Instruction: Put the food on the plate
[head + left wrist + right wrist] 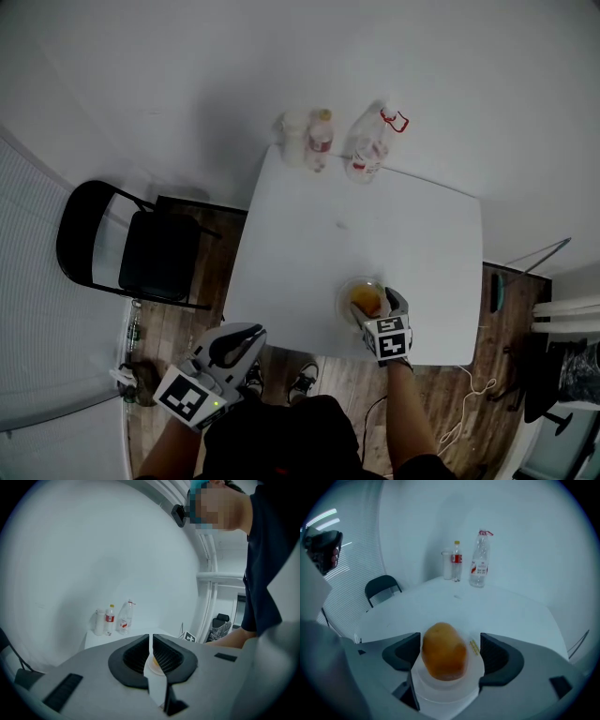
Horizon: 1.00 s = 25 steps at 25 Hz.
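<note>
A brown-orange, potato-like food (365, 300) rests on a small clear plate (346, 290) near the front edge of the white table (375, 234). My right gripper (380, 311) stands open at the plate. In the right gripper view the food (444, 651) lies on the plate (447, 693) between the jaws, with a gap on its right side. My left gripper (232, 349) hangs off the table's front left corner, above the floor. Its jaws (151, 651) are shut with nothing held; a sliver of the plate (154, 668) shows past them.
Two plastic bottles (320, 141) (370, 145) and a cup (292, 139) stand at the table's far edge. A black folding chair (141, 248) is left of the table. Cables lie on the wood floor (478, 394) at the right.
</note>
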Each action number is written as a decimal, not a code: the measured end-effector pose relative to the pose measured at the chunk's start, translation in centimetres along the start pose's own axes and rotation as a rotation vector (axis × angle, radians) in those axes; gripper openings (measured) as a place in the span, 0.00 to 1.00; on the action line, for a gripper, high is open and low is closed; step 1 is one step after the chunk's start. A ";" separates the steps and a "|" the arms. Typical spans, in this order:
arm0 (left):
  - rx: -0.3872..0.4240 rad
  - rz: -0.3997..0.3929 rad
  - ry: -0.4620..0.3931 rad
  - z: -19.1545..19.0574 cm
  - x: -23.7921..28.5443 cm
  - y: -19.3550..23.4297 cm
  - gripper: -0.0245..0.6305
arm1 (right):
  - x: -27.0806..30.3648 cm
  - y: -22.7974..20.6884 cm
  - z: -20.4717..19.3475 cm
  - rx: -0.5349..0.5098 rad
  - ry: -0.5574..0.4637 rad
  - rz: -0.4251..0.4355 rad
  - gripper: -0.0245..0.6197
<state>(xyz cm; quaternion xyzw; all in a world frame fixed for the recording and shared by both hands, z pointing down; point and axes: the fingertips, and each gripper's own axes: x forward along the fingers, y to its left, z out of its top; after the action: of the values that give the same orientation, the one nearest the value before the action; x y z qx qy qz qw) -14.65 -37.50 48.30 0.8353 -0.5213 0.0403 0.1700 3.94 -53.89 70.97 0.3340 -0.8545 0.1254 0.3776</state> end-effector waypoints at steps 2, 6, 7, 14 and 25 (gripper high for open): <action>0.009 -0.011 -0.013 0.7 -0.2 -0.3 0.10 | -2.6 -0.4 2.2 0.026 -0.077 -0.017 0.63; 0.038 -0.053 -0.047 2.4 -0.4 -1.5 0.10 | -9.8 -0.7 7.5 0.090 -0.309 -0.032 0.63; 0.049 -0.068 -0.057 2.8 -0.4 -1.9 0.10 | -11.8 -0.4 8.8 0.093 -0.368 -0.029 0.63; 0.127 -0.194 -0.132 6.6 -0.6 -5.1 0.10 | -25.9 1.3 15.6 0.093 -0.738 -0.104 0.36; 0.226 -0.312 -0.261 11.9 -2.8 -9.2 0.10 | -39.3 6.1 17.1 0.023 -0.943 -0.297 0.07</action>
<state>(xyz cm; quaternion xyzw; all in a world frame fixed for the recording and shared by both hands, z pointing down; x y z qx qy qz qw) -9.08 -35.30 34.19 0.9177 -0.3955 -0.0367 0.0107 9.63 -38.61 30.90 0.4765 -0.8741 -0.0851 -0.0401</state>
